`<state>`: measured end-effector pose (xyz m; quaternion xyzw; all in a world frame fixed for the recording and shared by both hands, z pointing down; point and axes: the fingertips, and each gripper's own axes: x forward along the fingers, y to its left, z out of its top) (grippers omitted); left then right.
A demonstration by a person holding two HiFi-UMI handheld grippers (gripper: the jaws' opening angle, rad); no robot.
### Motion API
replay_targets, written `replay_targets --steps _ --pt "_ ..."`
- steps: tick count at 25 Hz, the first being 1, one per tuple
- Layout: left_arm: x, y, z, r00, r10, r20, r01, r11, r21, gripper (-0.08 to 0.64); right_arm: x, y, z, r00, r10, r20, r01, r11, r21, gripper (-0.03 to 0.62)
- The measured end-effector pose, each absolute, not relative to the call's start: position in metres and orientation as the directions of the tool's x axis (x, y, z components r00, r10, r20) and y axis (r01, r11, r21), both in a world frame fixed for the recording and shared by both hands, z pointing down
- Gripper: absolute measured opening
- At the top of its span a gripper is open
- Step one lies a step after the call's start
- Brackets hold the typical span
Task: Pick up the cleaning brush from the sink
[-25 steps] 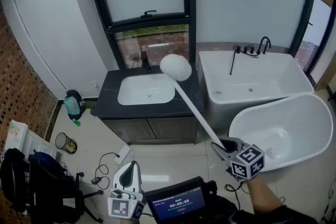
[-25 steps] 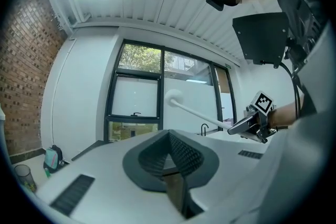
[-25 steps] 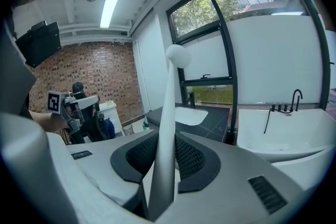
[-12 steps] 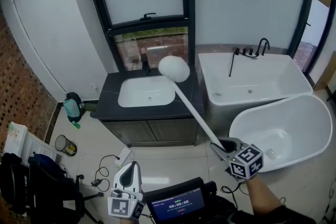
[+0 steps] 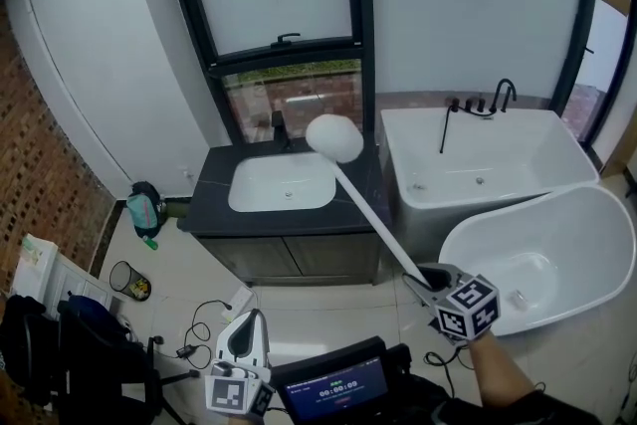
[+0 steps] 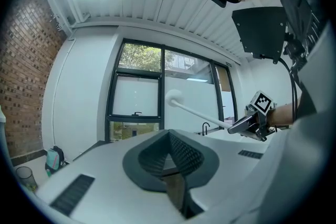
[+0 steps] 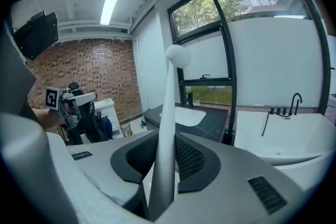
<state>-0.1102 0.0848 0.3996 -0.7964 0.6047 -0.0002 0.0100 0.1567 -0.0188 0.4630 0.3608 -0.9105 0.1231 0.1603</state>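
Observation:
The cleaning brush has a round white head (image 5: 334, 136) and a long white handle (image 5: 373, 219). It hangs slanted in the air, its head above the right rim of the white sink (image 5: 282, 184) in the dark vanity top (image 5: 214, 176). My right gripper (image 5: 418, 279) is shut on the handle's lower end, low at the right. In the right gripper view the handle (image 7: 165, 149) runs up between the two black pads to the head (image 7: 177, 55). My left gripper (image 5: 249, 321) stays low at the bottom left, shut on nothing. The left gripper view shows its pads (image 6: 181, 155) together and the brush (image 6: 173, 98) far off.
A rectangular white tub (image 5: 488, 164) with a black tap stands right of the vanity, an oval tub (image 5: 542, 254) nearer me. A bin (image 5: 129, 282), a green bag (image 5: 142, 207) and cables lie on the tiled floor at the left, beside a black chair (image 5: 70, 338). A screen (image 5: 333, 388) sits below me.
The head view has shifted a little, so the whole room sits slightly lower in the picture. The brush stays held in the same pose over the vanity. The left gripper has not moved.

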Motion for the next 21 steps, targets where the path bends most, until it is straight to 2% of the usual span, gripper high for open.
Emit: replay_targets --steps 21 --pt "-0.096 0.073 0.402 0.268 -0.964 0.006 -0.964 -0.268 -0.007 0.009 0.168 -0.028 0.460 -0.700 -0.601 0.387 -0.682 0.723 -0.112 0.066"
